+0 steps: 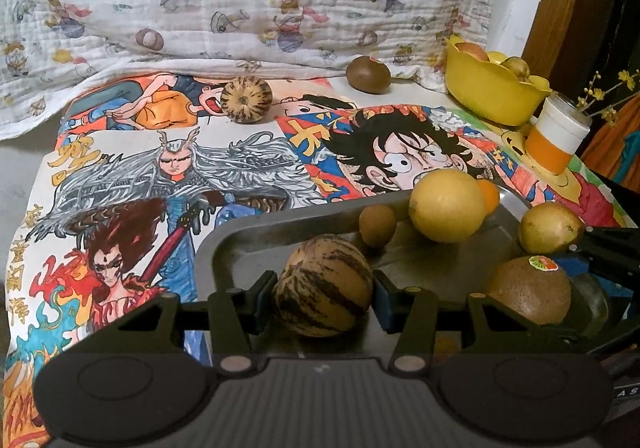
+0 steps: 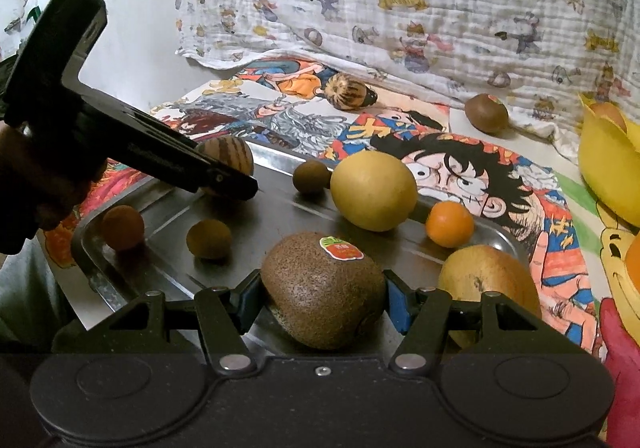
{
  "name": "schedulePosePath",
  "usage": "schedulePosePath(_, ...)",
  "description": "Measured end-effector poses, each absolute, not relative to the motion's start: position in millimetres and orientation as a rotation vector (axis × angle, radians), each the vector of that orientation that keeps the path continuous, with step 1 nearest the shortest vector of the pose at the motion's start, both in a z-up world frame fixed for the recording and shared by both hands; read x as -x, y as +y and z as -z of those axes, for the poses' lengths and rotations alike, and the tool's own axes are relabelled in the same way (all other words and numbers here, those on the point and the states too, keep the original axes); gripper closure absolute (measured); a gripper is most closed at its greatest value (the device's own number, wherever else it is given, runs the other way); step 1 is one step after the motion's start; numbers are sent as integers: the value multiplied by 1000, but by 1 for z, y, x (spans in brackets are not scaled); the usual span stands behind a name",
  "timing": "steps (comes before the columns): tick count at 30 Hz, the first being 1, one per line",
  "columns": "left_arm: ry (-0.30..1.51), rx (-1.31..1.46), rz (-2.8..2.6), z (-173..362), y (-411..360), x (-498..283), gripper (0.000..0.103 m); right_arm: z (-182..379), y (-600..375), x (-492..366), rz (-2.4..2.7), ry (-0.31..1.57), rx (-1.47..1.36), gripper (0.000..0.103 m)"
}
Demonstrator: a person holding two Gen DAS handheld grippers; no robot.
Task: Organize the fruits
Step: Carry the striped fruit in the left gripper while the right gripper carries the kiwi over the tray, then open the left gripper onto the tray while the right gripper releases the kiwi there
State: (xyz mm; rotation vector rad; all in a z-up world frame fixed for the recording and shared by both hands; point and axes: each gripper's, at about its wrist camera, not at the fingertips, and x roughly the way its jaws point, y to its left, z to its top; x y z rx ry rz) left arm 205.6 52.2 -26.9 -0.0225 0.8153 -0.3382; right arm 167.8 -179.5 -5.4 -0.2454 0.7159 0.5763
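My left gripper (image 1: 324, 288) is shut on a striped round fruit (image 1: 324, 284) over the near left corner of the metal tray (image 1: 224, 244). My right gripper (image 2: 320, 298) is shut on a brown kiwi (image 2: 324, 292) with a red sticker, over the tray's front (image 2: 116, 284). In the tray lie a yellow lemon (image 2: 374, 190), a small orange (image 2: 450, 224), a pear (image 2: 488, 276) and three small brown fruits (image 2: 122, 228). A second striped fruit (image 1: 246, 100) and a second kiwi (image 1: 368, 74) lie on the cloth at the back. The left gripper shows in the right wrist view (image 2: 224, 178).
A yellow bowl (image 1: 488, 92) with several fruits stands at the back right. A cup (image 1: 556, 136) with an orange band stands beside it. A printed blanket (image 1: 240, 0) hangs behind. A wooden post (image 1: 568, 0) is at the far right.
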Motion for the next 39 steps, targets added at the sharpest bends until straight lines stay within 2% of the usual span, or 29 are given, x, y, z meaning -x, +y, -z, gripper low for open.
schedulePosePath(5,820,22,334,26,51,-205,48,7,-179,-163,-580,692,262,39)
schedulePosePath(9,821,25,335,25,51,-202,44,7,-179,-161,-583,681,273,37)
schedulePosePath(14,806,52,327,20,54,-193,34,-4,-185,-153,-612,629,248,22)
schedulePosePath(16,790,66,327,14,56,-188,29,-9,-188,-149,-633,600,243,18)
schedulePosePath(18,765,69,310,6,58,-179,15,-15,-192,-145,-644,573,238,12)
schedulePosePath(21,713,47,263,-4,60,-160,3,-25,-202,-137,-660,541,219,5)
schedulePosePath(24,693,49,233,-10,64,-144,1,-33,-211,-132,-675,534,212,1)
schedulePosePath(39,700,-22,249,-15,58,-104,1,-39,-225,-101,-710,599,380,1)
